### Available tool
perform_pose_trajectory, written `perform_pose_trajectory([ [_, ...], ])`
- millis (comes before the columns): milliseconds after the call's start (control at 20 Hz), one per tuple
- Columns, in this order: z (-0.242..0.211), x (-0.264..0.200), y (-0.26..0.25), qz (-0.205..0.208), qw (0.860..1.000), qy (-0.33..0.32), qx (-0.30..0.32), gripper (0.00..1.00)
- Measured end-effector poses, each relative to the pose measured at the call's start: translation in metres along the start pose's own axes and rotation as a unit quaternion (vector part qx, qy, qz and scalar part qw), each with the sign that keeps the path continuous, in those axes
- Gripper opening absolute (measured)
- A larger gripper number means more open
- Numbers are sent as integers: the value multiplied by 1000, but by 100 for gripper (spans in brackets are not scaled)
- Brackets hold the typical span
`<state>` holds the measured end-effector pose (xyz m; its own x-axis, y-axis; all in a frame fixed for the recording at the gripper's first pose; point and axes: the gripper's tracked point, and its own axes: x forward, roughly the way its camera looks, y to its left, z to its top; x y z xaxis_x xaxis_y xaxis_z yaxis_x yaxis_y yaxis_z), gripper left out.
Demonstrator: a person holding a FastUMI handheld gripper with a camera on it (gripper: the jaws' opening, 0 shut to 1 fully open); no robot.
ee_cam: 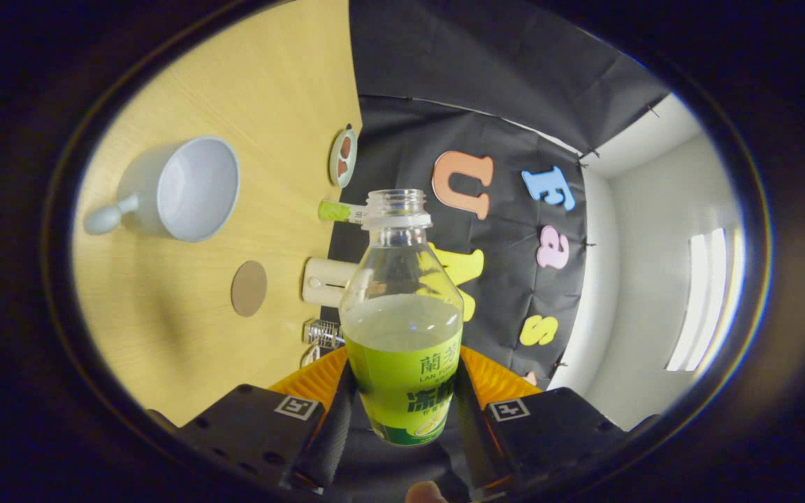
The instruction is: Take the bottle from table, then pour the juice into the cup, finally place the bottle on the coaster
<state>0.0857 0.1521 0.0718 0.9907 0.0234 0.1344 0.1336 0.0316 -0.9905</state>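
Observation:
My gripper (402, 402) is shut on a clear, uncapped bottle (402, 314) with a green label, both fingers pressing its lower body. Pale juice fills about half of it. The view is rolled a quarter turn, so the wooden table (186, 349) stands like a wall to the left of the bottle. The bottle is lifted off the table. A white cup with a handle (182, 188) rests on the table beyond and left of the bottle, its open mouth facing me and looking empty. A round brown coaster (249, 288) lies on the table nearer my fingers than the cup.
Along the table's back edge by the black cloth wall stand a small round dish (342, 156), a green-ended tube (338, 211), a white cylinder (325, 281) and a shiny metal piece (322, 333). A white wall and a bright window (706, 300) lie to the right.

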Motion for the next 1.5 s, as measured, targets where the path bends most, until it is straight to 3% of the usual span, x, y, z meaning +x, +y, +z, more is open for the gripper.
perform_pose_trajectory([
  [300,-14,-4,-14,32,988,11,149,74],
  [550,-35,-3,-43,32,956,11,292,74],
  [650,-39,-2,-56,34,932,5,360,74],
  [800,-41,10,-77,45,885,-13,463,74],
  [1050,-38,34,-106,60,818,-48,570,74],
  [1250,-31,56,-118,66,784,-68,613,74],
  [1500,-24,84,-99,96,757,-66,643,75],
])
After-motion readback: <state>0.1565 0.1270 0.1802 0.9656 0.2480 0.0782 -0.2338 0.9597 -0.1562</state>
